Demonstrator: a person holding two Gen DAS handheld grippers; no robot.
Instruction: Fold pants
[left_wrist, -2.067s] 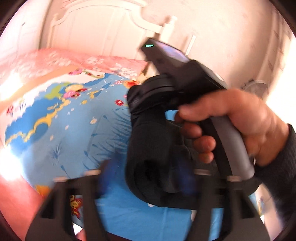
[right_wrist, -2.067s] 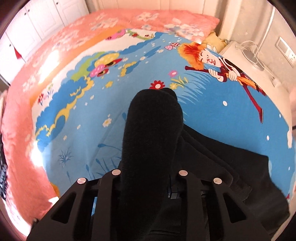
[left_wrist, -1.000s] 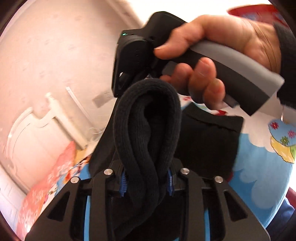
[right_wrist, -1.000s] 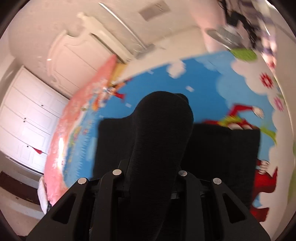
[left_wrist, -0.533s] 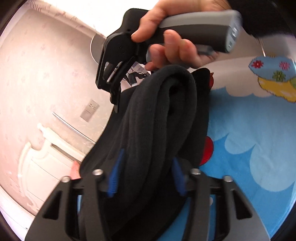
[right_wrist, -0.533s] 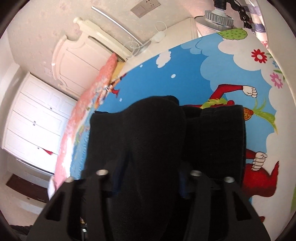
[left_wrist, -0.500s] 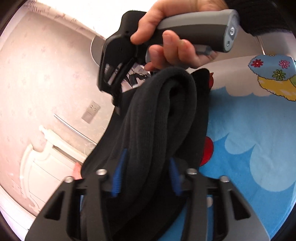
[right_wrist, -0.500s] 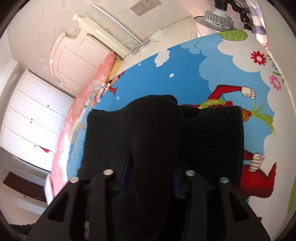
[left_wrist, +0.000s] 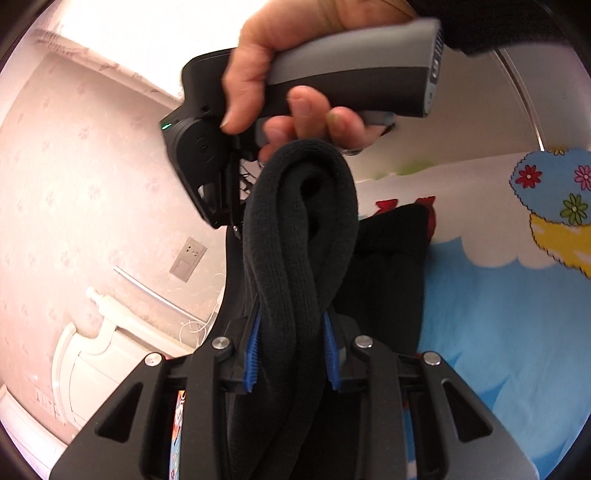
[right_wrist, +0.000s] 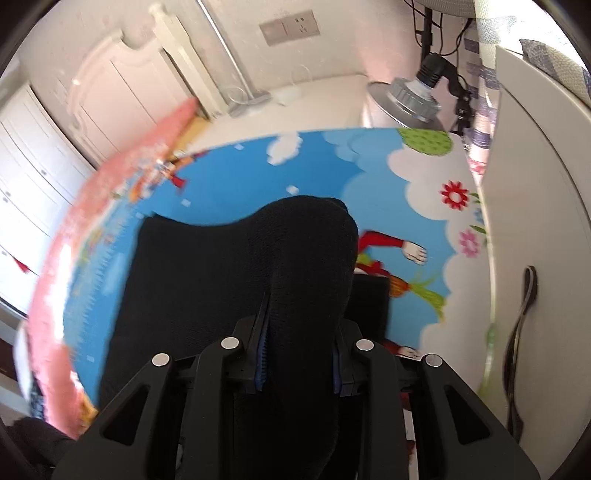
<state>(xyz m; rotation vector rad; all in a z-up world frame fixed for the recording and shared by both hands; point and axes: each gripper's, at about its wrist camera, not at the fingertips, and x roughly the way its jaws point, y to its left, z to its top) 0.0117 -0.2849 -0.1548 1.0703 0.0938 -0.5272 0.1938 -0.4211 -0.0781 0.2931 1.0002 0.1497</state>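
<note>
Both pairs of jaws are closing on thick folds of the black knit pants (left_wrist: 299, 236): the left gripper (left_wrist: 291, 354) has a rolled bundle of the cloth pressed between its blue pads, and the right gripper (right_wrist: 297, 358) clamps another bunched fold that bulges up past its fingertips. Below the grips, the pants hang and spread over the blue cartoon-print bedsheet (right_wrist: 236, 177). In the left wrist view, a hand (left_wrist: 295, 74) holds the right gripper's grey handle just above the bundle.
</note>
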